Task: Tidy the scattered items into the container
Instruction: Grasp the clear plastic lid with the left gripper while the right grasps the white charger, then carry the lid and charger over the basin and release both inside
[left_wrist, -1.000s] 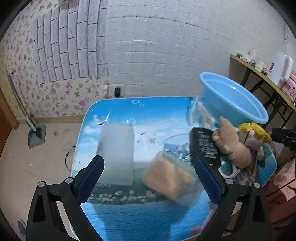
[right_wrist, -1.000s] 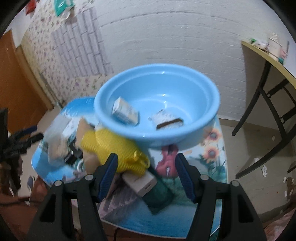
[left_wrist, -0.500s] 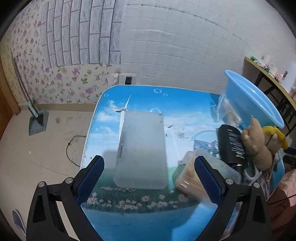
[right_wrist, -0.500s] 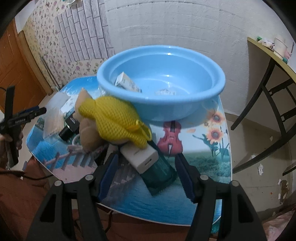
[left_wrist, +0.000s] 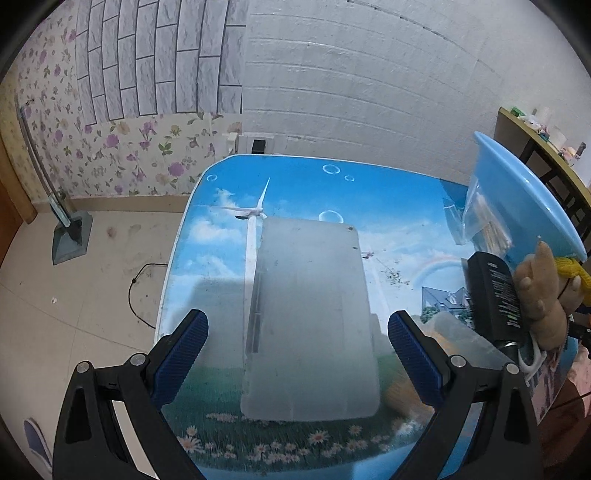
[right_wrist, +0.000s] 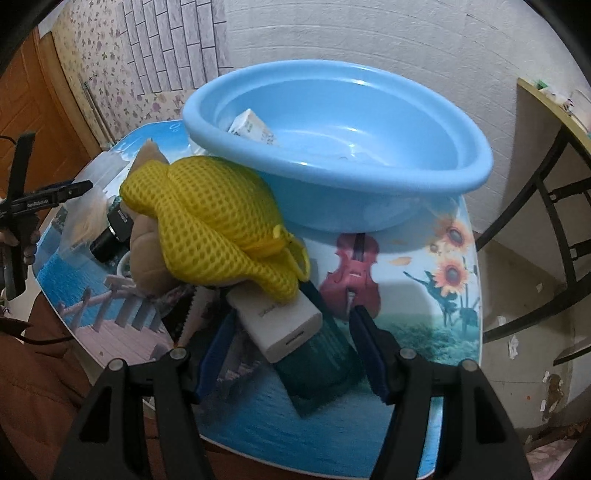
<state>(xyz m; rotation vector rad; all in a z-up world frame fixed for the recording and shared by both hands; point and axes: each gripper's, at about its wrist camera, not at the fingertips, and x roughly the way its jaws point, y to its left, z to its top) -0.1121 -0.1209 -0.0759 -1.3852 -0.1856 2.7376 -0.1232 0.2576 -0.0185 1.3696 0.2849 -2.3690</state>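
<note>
A frosted plastic lid (left_wrist: 310, 325) lies flat on the picture-printed table (left_wrist: 295, 192), straight ahead of my left gripper (left_wrist: 297, 350), which hangs open above its near end. At the right sit a clear box with orange contents (left_wrist: 454, 339), a black bottle (left_wrist: 495, 291) and a plush toy (left_wrist: 543, 291). The blue basin (right_wrist: 369, 184) holds a small carton (right_wrist: 251, 127). A yellow mesh bag (right_wrist: 214, 218) covers the plush toy (right_wrist: 147, 254). My right gripper (right_wrist: 293, 354) is open, its jaws on either side of a white block (right_wrist: 280, 321) lying on a dark green packet (right_wrist: 317, 354).
A clear bag of sticks (left_wrist: 484, 229) leans on the basin (left_wrist: 517, 192). A side table with black legs (right_wrist: 554, 206) stands right of the table. A dustpan (left_wrist: 70, 236) and a cable lie on the floor. A brown sleeve (right_wrist: 37, 369) is at the near left edge.
The left gripper swung left from the clear box to the frosted lid and sank closer to it. The right gripper came down over the white block and green packet, still open.
</note>
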